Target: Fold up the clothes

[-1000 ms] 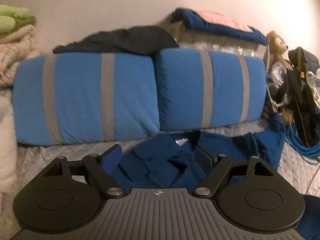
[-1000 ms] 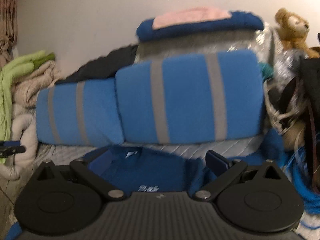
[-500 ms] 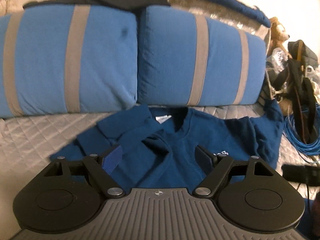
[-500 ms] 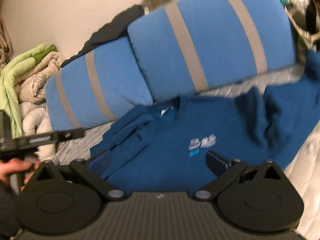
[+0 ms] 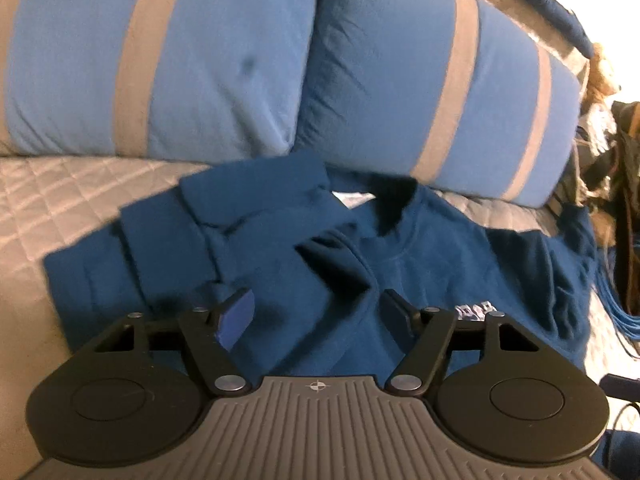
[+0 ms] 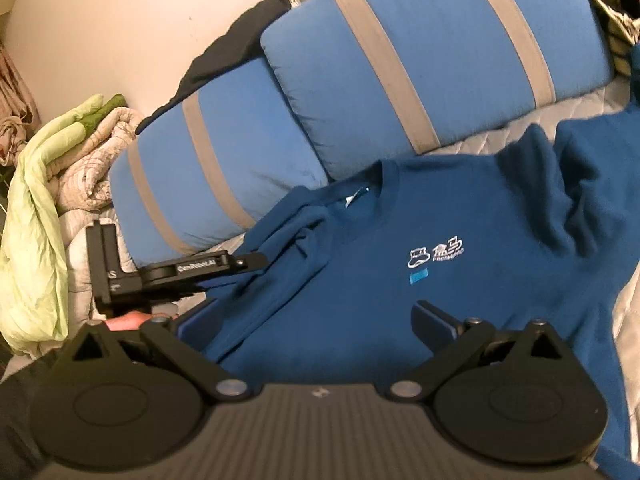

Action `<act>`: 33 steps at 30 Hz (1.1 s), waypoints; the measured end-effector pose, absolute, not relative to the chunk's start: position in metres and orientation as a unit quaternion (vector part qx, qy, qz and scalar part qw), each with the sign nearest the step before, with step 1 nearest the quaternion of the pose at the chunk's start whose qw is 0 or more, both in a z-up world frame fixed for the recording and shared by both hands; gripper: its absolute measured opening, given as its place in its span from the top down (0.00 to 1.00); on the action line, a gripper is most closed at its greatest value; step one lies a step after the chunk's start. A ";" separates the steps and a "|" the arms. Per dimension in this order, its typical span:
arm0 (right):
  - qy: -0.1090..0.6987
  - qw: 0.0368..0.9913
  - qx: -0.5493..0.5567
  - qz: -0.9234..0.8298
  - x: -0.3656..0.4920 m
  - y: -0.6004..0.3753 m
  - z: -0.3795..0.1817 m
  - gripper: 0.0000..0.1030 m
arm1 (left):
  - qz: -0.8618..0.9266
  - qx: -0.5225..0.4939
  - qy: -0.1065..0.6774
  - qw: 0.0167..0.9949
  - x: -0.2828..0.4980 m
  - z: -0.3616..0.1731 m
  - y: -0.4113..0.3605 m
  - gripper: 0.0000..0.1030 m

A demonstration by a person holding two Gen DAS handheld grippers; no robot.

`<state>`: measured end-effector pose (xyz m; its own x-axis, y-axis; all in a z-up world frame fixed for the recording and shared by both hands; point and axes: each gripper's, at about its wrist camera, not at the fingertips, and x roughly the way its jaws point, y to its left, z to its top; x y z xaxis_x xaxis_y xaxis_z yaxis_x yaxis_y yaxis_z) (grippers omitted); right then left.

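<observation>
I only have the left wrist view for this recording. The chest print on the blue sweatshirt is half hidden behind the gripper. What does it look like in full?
Observer: In the right wrist view, the blue sweatshirt carries a white logo with a small light-blue rectangle under it.
Operator: Where is the right gripper?
Observer: The right gripper is open above the sweatshirt's front, below the logo, gripping nothing.
Operator: How does my left gripper look from the side?
Observer: The left gripper reaches to the bunched sleeve. Its jaws have just been closing, but the pads press no fabric. I cannot tell whether it touches the sleeve.
</observation>
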<state>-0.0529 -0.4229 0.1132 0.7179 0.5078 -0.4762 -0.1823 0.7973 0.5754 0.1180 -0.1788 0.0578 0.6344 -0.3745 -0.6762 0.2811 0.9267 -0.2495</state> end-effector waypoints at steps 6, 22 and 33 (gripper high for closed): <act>0.337 0.878 0.276 0.200 -0.048 -0.426 0.108 0.00 | -0.207 -0.039 0.402 0.891 0.132 0.048 -0.206 0.34; 0.339 0.867 0.308 0.194 -0.044 -0.435 0.101 0.00 | -0.212 -0.012 0.430 0.878 0.107 0.078 -0.202 0.94; 0.334 0.873 0.299 0.192 -0.047 -0.433 0.104 0.00 | -0.242 0.053 0.492 0.835 0.038 0.078 -0.167 0.89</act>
